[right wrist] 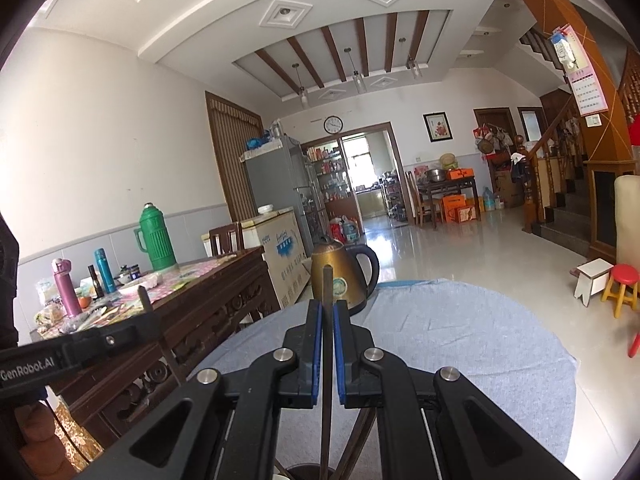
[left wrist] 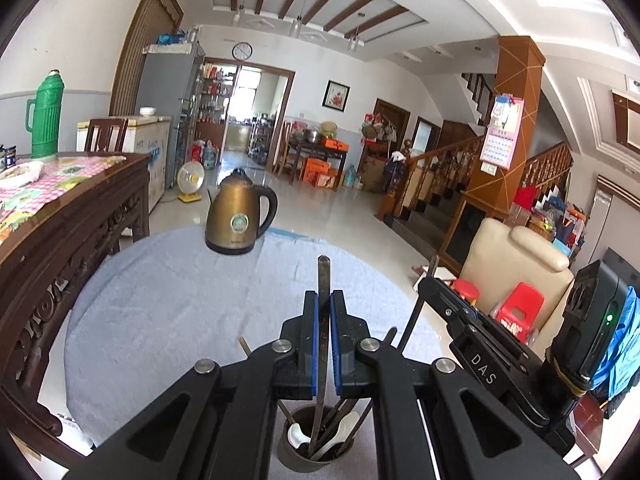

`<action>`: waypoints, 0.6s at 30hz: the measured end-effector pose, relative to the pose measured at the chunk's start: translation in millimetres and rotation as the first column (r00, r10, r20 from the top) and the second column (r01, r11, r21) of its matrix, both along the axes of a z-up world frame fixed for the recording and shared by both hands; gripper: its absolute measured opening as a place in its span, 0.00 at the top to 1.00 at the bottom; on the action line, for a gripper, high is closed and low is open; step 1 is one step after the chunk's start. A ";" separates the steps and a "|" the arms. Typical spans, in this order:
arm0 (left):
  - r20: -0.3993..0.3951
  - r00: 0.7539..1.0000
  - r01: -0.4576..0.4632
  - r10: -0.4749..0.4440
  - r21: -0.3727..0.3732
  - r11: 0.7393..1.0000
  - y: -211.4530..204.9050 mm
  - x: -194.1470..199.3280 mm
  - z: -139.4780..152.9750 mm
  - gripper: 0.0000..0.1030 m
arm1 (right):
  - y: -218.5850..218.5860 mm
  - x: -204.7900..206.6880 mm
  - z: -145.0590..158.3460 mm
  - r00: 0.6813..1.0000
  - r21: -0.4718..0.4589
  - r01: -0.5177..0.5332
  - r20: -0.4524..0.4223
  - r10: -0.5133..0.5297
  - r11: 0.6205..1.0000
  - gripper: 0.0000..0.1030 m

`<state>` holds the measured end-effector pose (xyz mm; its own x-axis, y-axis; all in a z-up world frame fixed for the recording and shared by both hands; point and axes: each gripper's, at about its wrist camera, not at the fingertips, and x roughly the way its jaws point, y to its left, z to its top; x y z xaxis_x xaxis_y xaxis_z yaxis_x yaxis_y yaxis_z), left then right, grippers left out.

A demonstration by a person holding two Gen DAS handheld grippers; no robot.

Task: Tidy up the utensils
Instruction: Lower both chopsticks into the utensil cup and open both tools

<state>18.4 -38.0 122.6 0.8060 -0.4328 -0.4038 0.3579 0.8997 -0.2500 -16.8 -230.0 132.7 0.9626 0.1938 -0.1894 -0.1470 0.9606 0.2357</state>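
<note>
My left gripper is shut on a dark chopstick that stands upright, its lower end in a dark round cup below the jaws. The cup holds white spoons and several more chopsticks. My right gripper is shut on another dark chopstick, also upright over the cup's rim at the bottom edge. The right gripper's body shows in the left wrist view, beside the left one. Both are above a round table with a light blue cloth.
A bronze electric kettle stands at the table's far edge. A carved dark wooden table with a green thermos and bottles is close on the left. A beige chair and red stools are on the right.
</note>
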 end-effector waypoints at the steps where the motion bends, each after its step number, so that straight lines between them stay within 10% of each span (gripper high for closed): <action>1: -0.006 1.000 -0.002 0.002 0.007 1.000 -1.7 0.8 -2.7 0.95 | -1.0 0.5 -1.8 1.000 0.000 -0.001 -0.005 0.001 1.000 0.94; 18: -0.064 0.997 -0.044 0.049 0.077 0.996 -11.4 10.5 -18.0 0.95 | 4.3 6.1 -17.1 0.998 -0.015 -0.019 -0.062 0.018 1.000 0.94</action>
